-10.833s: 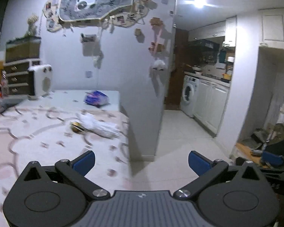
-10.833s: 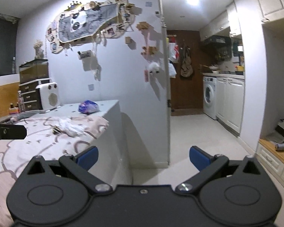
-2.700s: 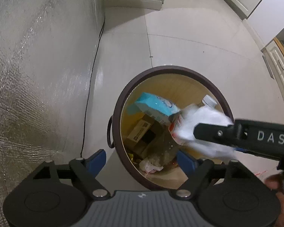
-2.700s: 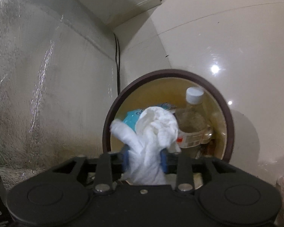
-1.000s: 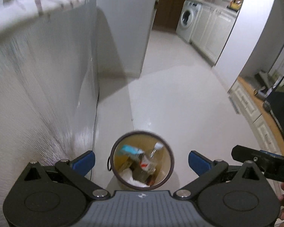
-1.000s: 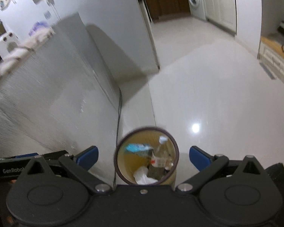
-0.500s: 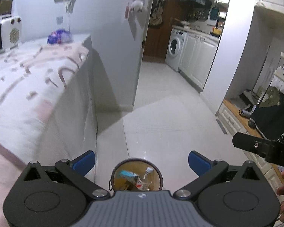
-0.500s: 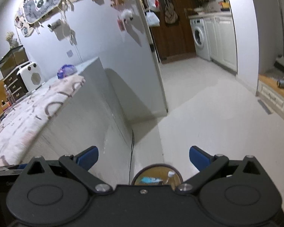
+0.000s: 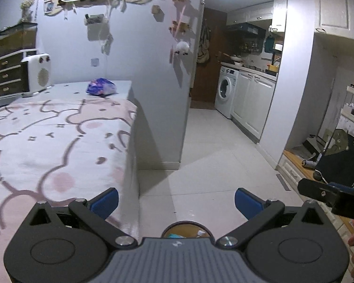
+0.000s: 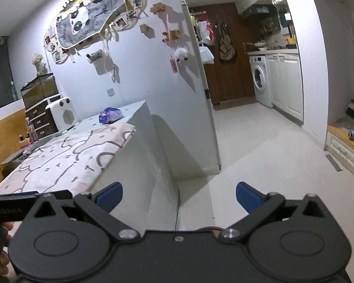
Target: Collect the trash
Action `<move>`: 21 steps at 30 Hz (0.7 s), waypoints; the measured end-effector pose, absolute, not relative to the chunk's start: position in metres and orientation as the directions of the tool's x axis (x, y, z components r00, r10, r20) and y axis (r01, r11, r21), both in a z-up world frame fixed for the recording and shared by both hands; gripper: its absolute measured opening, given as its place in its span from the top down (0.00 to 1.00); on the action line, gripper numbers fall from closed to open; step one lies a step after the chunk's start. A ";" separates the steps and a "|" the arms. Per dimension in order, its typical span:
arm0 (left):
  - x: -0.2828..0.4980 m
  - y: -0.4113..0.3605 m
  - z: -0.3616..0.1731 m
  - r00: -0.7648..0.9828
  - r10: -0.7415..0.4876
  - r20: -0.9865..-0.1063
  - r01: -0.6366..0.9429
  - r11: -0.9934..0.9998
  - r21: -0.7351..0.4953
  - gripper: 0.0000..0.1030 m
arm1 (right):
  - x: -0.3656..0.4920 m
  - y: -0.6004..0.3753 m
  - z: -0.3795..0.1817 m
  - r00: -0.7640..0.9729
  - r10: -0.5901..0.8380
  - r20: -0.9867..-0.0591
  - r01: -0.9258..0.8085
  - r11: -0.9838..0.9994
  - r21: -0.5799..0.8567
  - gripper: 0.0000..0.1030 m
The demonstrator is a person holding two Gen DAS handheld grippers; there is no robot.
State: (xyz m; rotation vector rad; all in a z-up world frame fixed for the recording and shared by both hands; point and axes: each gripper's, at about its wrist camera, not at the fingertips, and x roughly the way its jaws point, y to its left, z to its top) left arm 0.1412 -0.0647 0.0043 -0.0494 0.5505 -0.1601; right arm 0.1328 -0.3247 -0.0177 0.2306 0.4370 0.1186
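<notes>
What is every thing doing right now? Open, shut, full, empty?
Left claw: open, holding nothing.
Right claw: open, holding nothing.
Round brown trash bin: on the floor, no lid, trash inside.
Crumpled purple wrapper: lying at the far end of the pink patterned tabletop, not yet collected.
White front-loading washing machine: door shut.

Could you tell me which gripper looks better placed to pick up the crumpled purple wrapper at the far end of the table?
Left, probably. The left gripper is open and sits over the pink patterned tablecloth, with the crumpled purple wrapper ahead. The right gripper, also open, sits off the table's edge above the floor.
</notes>
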 end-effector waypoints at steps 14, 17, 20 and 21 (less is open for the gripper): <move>0.090 -0.014 0.008 0.840 -0.043 -0.541 0.021 0.999 -0.046 0.00 | 0.086 -0.300 -0.001 0.901 0.121 -0.416 -0.053 0.984 0.172 0.00; 0.082 -0.007 0.005 0.831 -0.037 -0.555 0.016 0.999 -0.043 0.00 | 0.077 -0.296 -0.003 0.895 0.117 -0.429 -0.052 0.986 0.160 0.00; 0.075 -0.003 0.003 0.826 -0.036 -0.562 0.011 0.999 -0.047 0.00 | 0.071 -0.294 -0.005 0.890 0.105 -0.443 -0.043 0.988 0.147 0.00; 0.074 -0.002 0.003 0.825 -0.036 -0.564 0.011 0.999 -0.048 0.00 | 0.070 -0.293 -0.005 0.888 0.104 -0.448 -0.043 0.989 0.144 0.00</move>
